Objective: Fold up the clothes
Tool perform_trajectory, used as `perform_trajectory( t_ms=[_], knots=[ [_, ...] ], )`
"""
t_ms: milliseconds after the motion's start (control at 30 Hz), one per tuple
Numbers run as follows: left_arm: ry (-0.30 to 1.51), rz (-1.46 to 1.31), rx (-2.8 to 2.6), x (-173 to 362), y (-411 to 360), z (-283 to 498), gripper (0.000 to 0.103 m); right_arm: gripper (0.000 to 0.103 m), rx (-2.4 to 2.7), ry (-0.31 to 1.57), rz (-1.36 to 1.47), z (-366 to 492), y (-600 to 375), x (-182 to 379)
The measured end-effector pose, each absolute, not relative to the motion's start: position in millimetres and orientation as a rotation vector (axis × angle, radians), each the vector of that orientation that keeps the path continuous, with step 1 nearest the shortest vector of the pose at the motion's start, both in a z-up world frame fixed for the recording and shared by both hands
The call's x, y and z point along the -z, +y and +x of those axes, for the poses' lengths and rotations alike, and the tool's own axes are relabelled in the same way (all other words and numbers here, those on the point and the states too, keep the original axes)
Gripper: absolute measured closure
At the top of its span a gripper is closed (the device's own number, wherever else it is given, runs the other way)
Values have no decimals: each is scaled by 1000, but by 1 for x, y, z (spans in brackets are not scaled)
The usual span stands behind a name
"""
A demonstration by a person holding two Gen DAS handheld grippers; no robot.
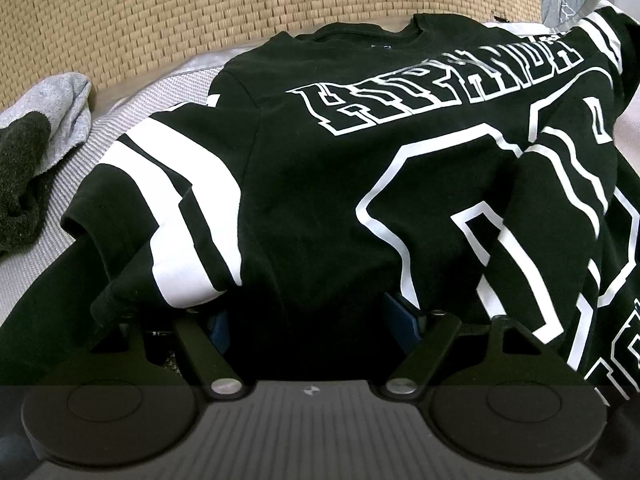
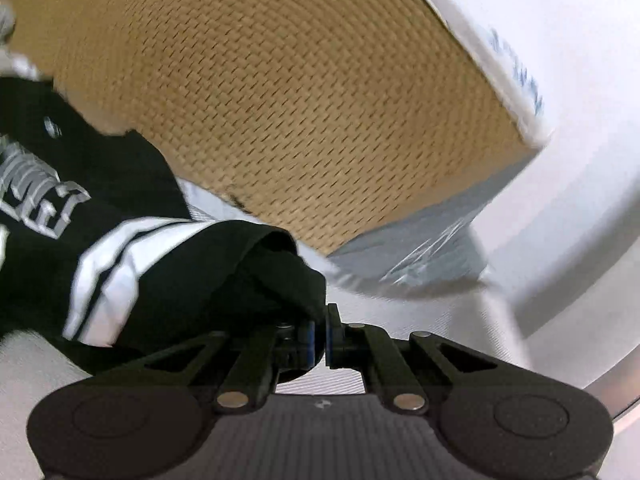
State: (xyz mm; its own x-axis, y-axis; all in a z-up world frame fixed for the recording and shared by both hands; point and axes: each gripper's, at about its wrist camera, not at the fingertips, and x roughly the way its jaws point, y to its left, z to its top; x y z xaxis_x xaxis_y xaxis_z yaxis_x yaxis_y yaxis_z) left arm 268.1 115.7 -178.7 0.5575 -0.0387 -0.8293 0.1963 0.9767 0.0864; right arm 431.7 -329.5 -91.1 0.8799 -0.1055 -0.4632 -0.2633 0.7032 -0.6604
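Observation:
A black T-shirt [image 1: 320,184] with white letters and white sleeve stripes lies spread across the left wrist view. Its near edge drapes over my left gripper [image 1: 308,314]. Those jaws stand wide apart, the blue pads [image 1: 402,314] just showing under the cloth, and the fingertips are hidden. In the right wrist view my right gripper [image 2: 319,334] is shut on a bunched black fold of the T-shirt [image 2: 168,272] beside the striped sleeve, and holds it lifted above the sheet.
A tan woven panel [image 1: 200,8] stands behind the bed. A grey towel [image 1: 64,112] and a dark cloth [image 1: 20,184] lie at the left on the grey striped sheet [image 1: 64,192]. A grey pillow [image 2: 420,256] and a white wall [image 2: 580,80] are at the right.

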Motion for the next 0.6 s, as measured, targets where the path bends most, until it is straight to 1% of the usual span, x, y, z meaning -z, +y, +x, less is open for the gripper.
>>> perform_trajectory(
  t_ms=[67, 167, 200, 233, 267, 300, 367, 533, 600],
  knots=[
    [971, 176, 139, 179, 116, 268, 26, 98, -87, 482, -818, 429, -331, 90],
    [970, 175, 139, 179, 116, 267, 26, 97, -124, 540, -671, 434, -337, 93],
    [970, 175, 138, 179, 116, 267, 26, 94, -137, 559, -621, 436, -339, 95],
    [970, 174, 137, 179, 116, 267, 26, 86, -161, 575, -561, 435, -344, 97],
    [970, 175, 137, 179, 116, 268, 26, 79, -165, 594, -502, 432, -349, 101],
    [970, 175, 137, 179, 116, 268, 26, 66, -169, 612, -443, 429, -354, 105],
    [970, 174, 138, 179, 116, 268, 26, 56, -169, 628, -352, 420, -365, 111],
    [971, 176, 142, 179, 118, 269, 26, 45, -154, 670, -178, 398, -389, 122],
    [970, 174, 140, 179, 117, 269, 26, 44, -163, 692, -110, 392, -399, 125]
  ],
)
